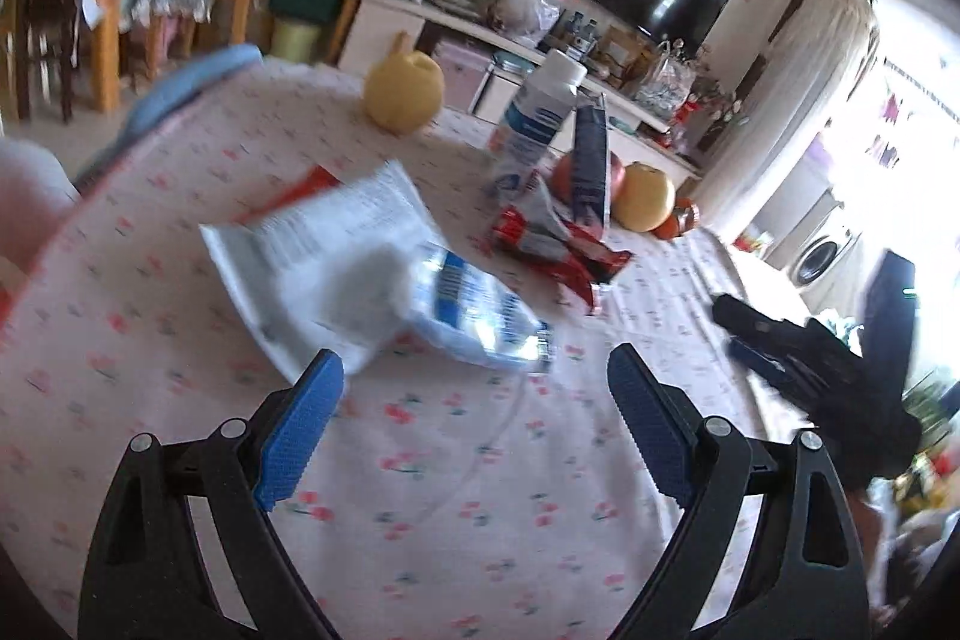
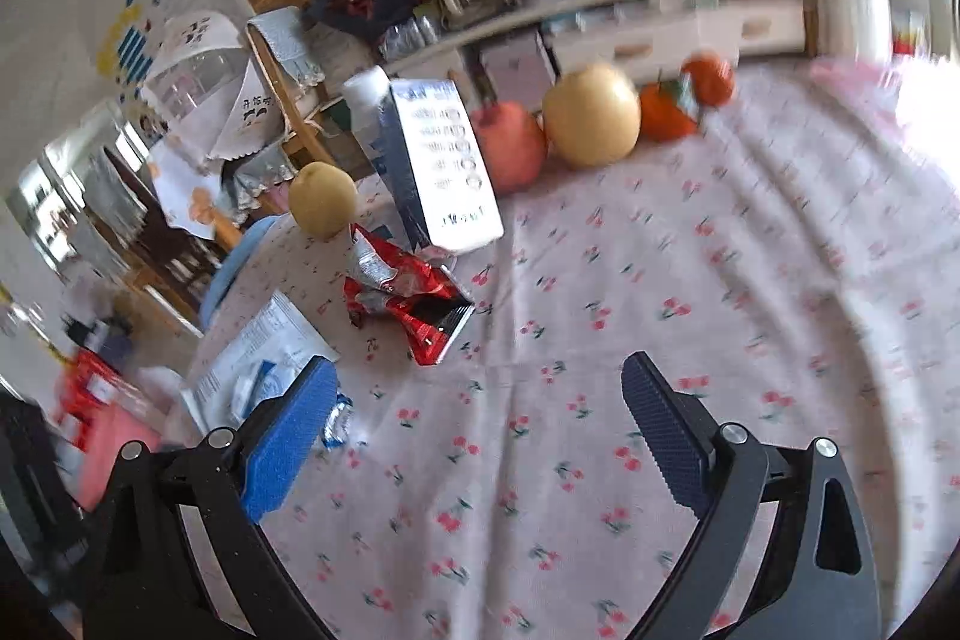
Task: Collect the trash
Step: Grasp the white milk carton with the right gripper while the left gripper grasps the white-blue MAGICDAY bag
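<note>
A table under a floral tablecloth [image 2: 600, 340] fills both views. In the left wrist view, the white printed wrapper [image 1: 336, 244] lies at centre, just above the left gripper [image 1: 474, 376], whose blue pads stand wide apart with nothing between them; a clear blue-printed bag [image 1: 480, 310] overlaps the wrapper's right edge. In the right wrist view, the right gripper [image 2: 480, 388] is likewise spread and empty at the bottom, the crumpled red wrapper [image 2: 414, 304] lying above it, left of centre, below the upright milk carton [image 2: 438, 166]. Fruit lines the upper part: a pear [image 2: 591, 112], an apple [image 2: 510, 148], oranges [image 2: 666, 109].
</note>
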Available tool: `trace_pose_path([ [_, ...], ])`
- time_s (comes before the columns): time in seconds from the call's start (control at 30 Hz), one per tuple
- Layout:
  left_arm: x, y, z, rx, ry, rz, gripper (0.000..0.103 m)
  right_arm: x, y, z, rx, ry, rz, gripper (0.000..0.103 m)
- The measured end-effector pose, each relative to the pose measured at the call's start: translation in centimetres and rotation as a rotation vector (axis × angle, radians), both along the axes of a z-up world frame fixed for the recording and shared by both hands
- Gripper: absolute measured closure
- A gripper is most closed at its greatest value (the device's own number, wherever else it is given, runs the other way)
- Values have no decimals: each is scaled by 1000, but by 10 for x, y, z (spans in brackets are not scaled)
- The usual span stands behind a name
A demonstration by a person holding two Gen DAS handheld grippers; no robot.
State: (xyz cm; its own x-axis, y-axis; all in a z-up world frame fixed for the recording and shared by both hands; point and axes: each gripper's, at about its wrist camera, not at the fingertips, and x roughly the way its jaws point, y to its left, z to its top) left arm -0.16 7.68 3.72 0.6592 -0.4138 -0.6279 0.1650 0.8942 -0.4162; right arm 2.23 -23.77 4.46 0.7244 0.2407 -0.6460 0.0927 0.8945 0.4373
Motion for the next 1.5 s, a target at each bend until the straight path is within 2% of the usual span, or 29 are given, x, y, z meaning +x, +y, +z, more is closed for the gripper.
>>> trace_pose_path([
  [0.1,9,-6,-9,-52,44,10,13,17,-6,-8,78,36,-2,8],
  [0.2,16,-9,-16,-102,79,32,13,34,-8,-11,80,39,0,8],
  [0.67,45,-28,-37,-98,142,128,13,119,-8,-16,28,15,75,8],
  [1.07,57,-24,-38,-110,117,183,13,161,1,-25,47,1,170,8],
  [1.13,58,-21,-38,-120,117,191,13,162,6,-23,44,-17,197,14],
  [1.17,59,-20,-38,-120,115,196,13,163,9,-23,36,-26,208,28],
  [1.2,59,-20,-38,-119,114,198,13,163,12,-23,31,-24,216,33],
  [1.3,59,-20,-38,-111,109,202,17,162,21,-24,-3,-28,248,36],
  [1.37,59,-19,-38,-101,111,207,28,159,26,-25,-11,-33,272,37],
  [1.5,59,-15,-41,-118,115,218,39,147,35,-26,-29,-44,336,38],
])
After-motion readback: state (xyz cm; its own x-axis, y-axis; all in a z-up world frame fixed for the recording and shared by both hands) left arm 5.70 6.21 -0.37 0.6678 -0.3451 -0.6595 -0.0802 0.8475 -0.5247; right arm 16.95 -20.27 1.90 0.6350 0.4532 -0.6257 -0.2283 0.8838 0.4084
